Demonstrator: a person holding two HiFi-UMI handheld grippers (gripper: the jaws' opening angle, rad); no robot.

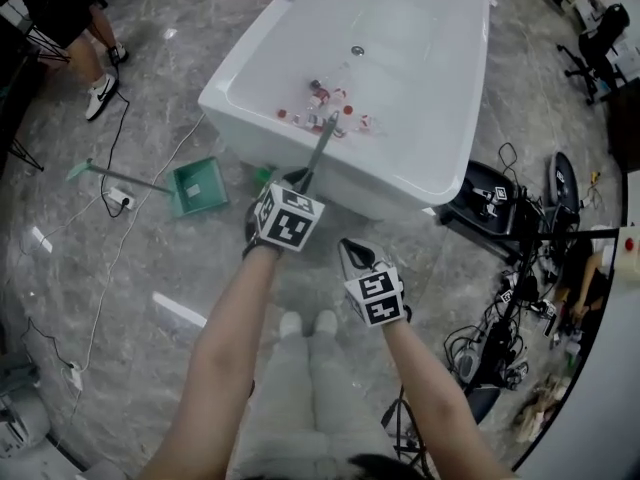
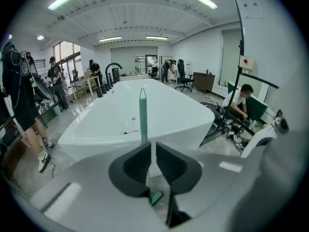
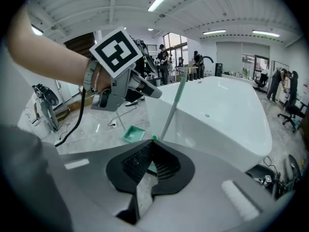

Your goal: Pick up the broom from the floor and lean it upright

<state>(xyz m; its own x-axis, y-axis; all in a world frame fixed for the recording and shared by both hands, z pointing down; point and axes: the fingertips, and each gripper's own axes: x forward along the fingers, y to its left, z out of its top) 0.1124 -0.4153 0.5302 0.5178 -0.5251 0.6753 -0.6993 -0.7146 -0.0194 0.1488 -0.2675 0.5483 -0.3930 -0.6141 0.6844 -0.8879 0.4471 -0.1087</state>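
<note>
Broom is clenched in left gripper fingers — handle raised, tilted over bathtub (pickup approx. done); leaning is left. Right gripper fingers pressed together, empty.

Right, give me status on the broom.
Left gripper clamped on broom handle. Handle up, tilted over bathtub rim. Right gripper jaws together, gripping nothing. Dustpan on floor to the left, clear.
</note>
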